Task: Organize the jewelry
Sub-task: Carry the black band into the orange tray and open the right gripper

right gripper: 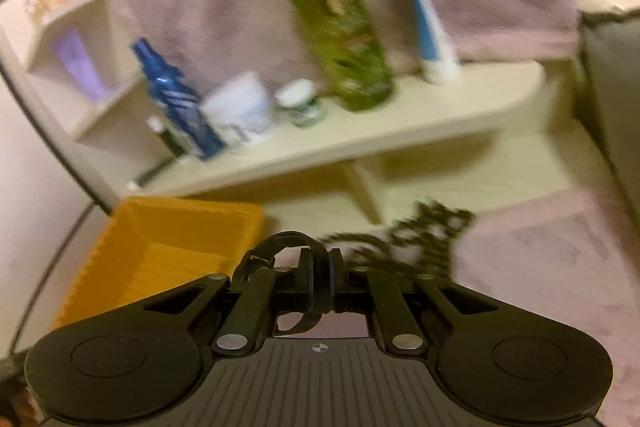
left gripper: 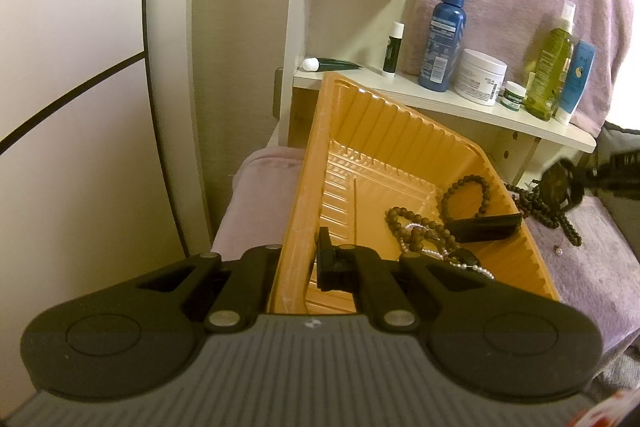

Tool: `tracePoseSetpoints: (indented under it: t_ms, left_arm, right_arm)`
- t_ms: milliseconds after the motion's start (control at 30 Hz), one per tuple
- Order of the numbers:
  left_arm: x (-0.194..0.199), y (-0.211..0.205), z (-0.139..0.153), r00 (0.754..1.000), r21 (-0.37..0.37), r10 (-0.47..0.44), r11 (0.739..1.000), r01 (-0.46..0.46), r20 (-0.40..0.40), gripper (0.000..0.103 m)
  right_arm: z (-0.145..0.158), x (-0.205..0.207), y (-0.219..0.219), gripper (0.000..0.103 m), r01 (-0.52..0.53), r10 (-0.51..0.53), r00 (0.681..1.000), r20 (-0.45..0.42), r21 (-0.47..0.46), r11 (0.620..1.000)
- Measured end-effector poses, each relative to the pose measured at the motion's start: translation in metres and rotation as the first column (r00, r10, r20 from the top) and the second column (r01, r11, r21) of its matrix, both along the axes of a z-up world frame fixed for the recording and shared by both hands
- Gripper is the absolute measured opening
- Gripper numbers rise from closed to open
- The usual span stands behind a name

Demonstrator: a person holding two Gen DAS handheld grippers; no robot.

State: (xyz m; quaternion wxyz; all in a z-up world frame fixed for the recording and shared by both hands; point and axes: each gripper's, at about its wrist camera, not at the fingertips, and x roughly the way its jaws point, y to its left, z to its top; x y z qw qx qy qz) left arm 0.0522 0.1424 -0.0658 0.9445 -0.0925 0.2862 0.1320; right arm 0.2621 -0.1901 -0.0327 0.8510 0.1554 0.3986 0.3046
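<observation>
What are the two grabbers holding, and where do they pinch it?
The left gripper pinches the orange tray by its near side wall. The right gripper pinches a dark band across its strap; blur hides what it is.

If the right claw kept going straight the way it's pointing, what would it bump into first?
Probably the pink cloth just ahead, near the heap of dark beaded necklaces. The right claw tilts downward, but the picture is blurry, so depth is uncertain.

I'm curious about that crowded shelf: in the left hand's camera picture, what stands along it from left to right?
Green tube lying flat → small dark stick → blue bottle → white jar → small green-banded pot → yellow-green spray bottle → blue tube.
</observation>
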Motion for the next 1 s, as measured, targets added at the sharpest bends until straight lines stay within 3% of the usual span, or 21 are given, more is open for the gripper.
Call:
tracePoseSetpoints:
  t_ms: [233,667,833,900,1000]
  left_arm:
    - [0.0,0.0,0.0,1.0,-0.002,0.001,1.0,-0.001,0.0,0.004]
    - [-0.001,-0.001,0.0,1.0,-0.001,0.001,1.0,-0.001,0.0,0.004]
    - [0.0,0.0,-0.001,1.0,-0.004,0.005,1.0,-0.005,-0.006,0.004]
    - [-0.001,0.0,0.0,1.0,-0.005,0.005,1.0,-0.005,-0.006,0.004]
    - [0.0,0.0,0.0,1.0,-0.002,0.003,1.0,-0.003,-0.005,0.004]
  right_arm:
    - [0.012,-0.009,0.053,0.007,-0.161,0.162,0.987,-0.011,0.065,0.985]
    - [-0.008,-0.029,0.132,0.008,-0.383,0.384,0.923,0.004,-0.073,0.921]
    - [-0.005,-0.035,0.136,0.023,-0.419,0.422,0.906,0.032,-0.075,0.905]
    - [-0.004,-0.037,0.135,0.037,-0.424,0.428,0.902,0.045,-0.081,0.902]
    - [-0.003,-0.039,0.134,0.038,-0.423,0.428,0.902,0.055,-0.081,0.902]
